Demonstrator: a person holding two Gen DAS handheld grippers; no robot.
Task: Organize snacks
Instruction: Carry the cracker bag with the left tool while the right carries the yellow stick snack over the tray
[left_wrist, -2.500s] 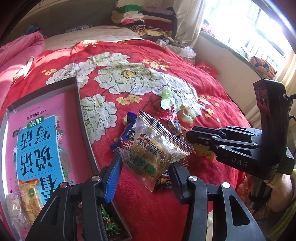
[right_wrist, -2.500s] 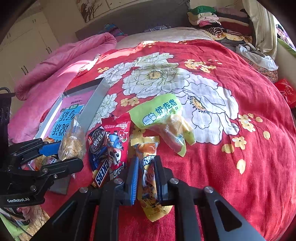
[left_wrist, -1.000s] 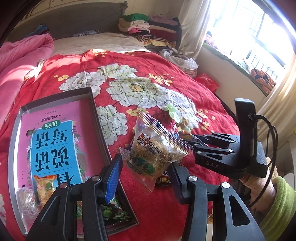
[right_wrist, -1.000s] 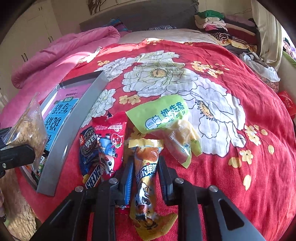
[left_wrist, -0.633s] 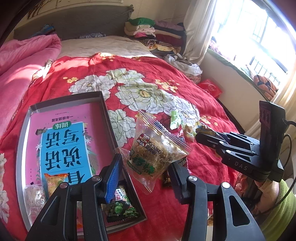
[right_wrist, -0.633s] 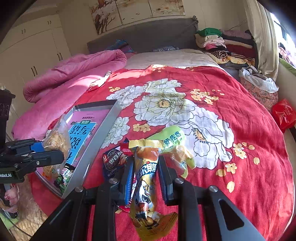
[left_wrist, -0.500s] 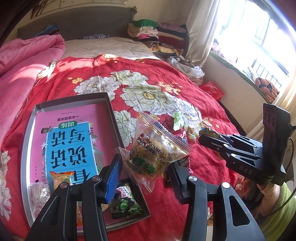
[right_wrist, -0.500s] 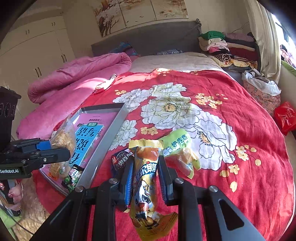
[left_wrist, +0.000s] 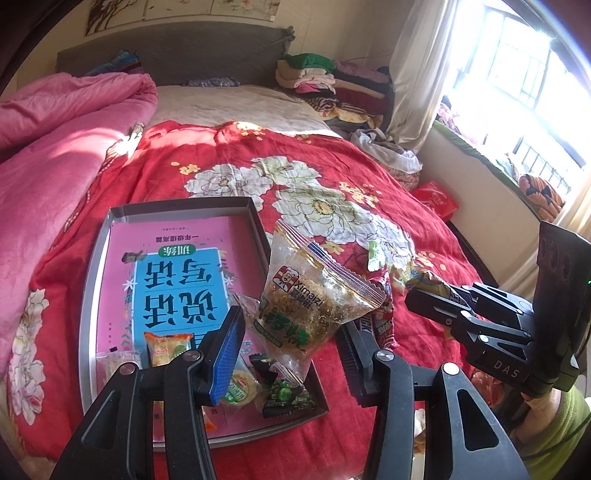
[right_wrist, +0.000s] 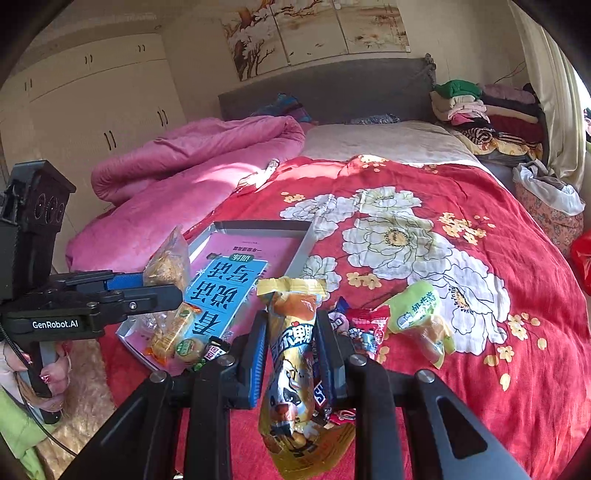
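My left gripper (left_wrist: 288, 332) is shut on a clear bag of brown flaky snack (left_wrist: 314, 295) and holds it above the near right corner of the grey tray (left_wrist: 184, 205). It also shows in the right wrist view (right_wrist: 155, 288) with the bag (right_wrist: 168, 258). My right gripper (right_wrist: 291, 339) is shut on a long orange-yellow snack packet (right_wrist: 291, 354), raised over the red bedspread; it shows in the left wrist view (left_wrist: 413, 295) right of the tray. The tray holds a pink and blue book (left_wrist: 177, 280) and several small snacks (left_wrist: 284, 395).
Loose snacks lie on the bedspread right of the tray: a lime-green bag (right_wrist: 417, 314), a red packet (right_wrist: 369, 328) and a dark blue bar (right_wrist: 338, 312). A pink quilt (right_wrist: 192, 158) lies left, folded clothes (right_wrist: 480, 107) at the back right, a window ledge (left_wrist: 498, 173) right.
Both grippers have lifted and drawn back with their snacks, so more of the room shows. The left one now holds its bag over the tray's near right corner.
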